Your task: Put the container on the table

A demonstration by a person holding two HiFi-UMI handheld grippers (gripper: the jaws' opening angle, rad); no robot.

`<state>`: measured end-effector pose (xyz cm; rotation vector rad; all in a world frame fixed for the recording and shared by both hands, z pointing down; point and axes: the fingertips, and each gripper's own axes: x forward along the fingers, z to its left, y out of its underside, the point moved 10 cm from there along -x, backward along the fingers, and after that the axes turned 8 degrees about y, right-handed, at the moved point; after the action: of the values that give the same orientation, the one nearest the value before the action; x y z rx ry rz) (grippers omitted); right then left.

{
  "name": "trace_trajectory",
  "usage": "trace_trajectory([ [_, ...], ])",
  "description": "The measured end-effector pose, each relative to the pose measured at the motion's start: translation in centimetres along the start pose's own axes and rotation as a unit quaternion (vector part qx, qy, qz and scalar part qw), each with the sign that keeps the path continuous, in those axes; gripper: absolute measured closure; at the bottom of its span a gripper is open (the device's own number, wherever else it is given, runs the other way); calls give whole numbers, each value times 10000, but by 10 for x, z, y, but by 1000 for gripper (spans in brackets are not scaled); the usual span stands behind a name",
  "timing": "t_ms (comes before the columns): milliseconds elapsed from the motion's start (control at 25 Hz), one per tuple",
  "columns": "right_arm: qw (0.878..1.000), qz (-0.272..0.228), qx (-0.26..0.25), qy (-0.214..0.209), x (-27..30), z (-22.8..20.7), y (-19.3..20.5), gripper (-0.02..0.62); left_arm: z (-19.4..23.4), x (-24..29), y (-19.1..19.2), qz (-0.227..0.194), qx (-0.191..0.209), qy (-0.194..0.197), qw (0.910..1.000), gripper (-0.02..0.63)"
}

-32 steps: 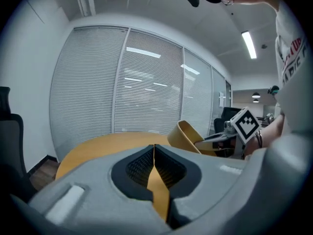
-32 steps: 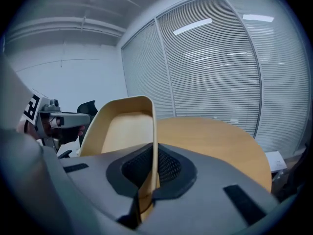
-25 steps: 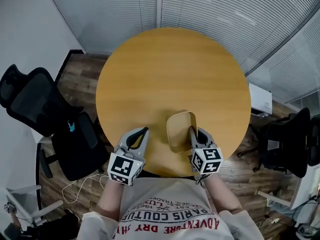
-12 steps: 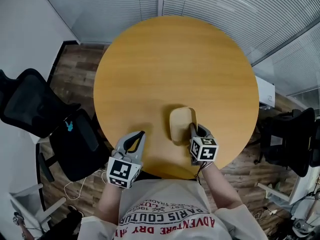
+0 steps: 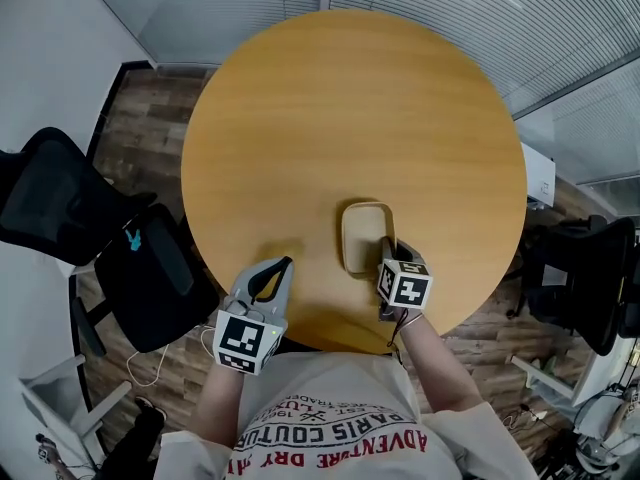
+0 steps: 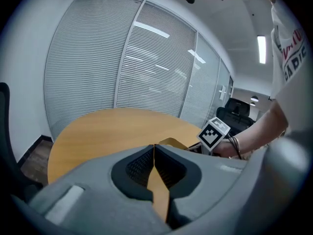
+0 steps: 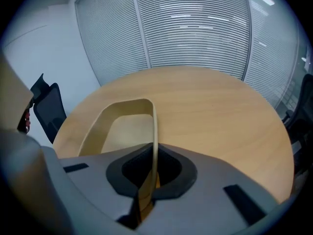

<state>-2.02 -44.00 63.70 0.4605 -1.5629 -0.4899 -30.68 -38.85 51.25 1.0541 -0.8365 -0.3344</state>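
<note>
A shallow tan container (image 5: 364, 236) lies flat and open side up on the round wooden table (image 5: 350, 98), close to its near edge. My right gripper (image 5: 386, 252) is shut on the container's right wall. In the right gripper view that thin wall (image 7: 154, 131) runs straight into my right gripper (image 7: 154, 155), and the container's floor (image 7: 124, 131) looks level with the table top. My left gripper (image 5: 283, 266) is shut with nothing in it, just left of the container and over the table's near edge. The left gripper view shows its pads (image 6: 146, 163) pressed together, the container (image 6: 171, 142) beyond them.
Black office chairs stand on the wooden floor at the left (image 5: 60, 208) and right (image 5: 585, 278) of the table. A glass wall with blinds (image 5: 450, 8) curves behind it. A white box (image 5: 538, 173) sits by the far right; cables (image 5: 160, 363) lie near my feet.
The container has gone from tilted up in my right gripper to lying flat on the table, a little farther forward. My left gripper has stayed shut in about the same place.
</note>
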Motion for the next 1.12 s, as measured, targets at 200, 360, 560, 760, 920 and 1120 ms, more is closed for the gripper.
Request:
trace_trajectory([
  [200,10000,29,-5,79,4,3,0,583,4,2,-2,6,27,-5,10000,594],
  [360,9999,27,82,125,4,3,-1,582,6,3,-8,9,22,12,10000,594],
  [560,9996,-26,165,243,1,-1,-5,492,6,3,-9,72,22,80,9999,594],
  [760,9984,-531,151,129,-18,0,-20,492,3,1,-8,42,-9,-41,10000,594],
  [920,9958,-917,20,-72,-46,-1,-37,564,-11,-1,-14,-63,-1,-95,9999,594],
  [1120,9856,-1606,-367,-380,-92,-3,-58,586,-30,-9,-32,-328,111,-115,9993,594],
])
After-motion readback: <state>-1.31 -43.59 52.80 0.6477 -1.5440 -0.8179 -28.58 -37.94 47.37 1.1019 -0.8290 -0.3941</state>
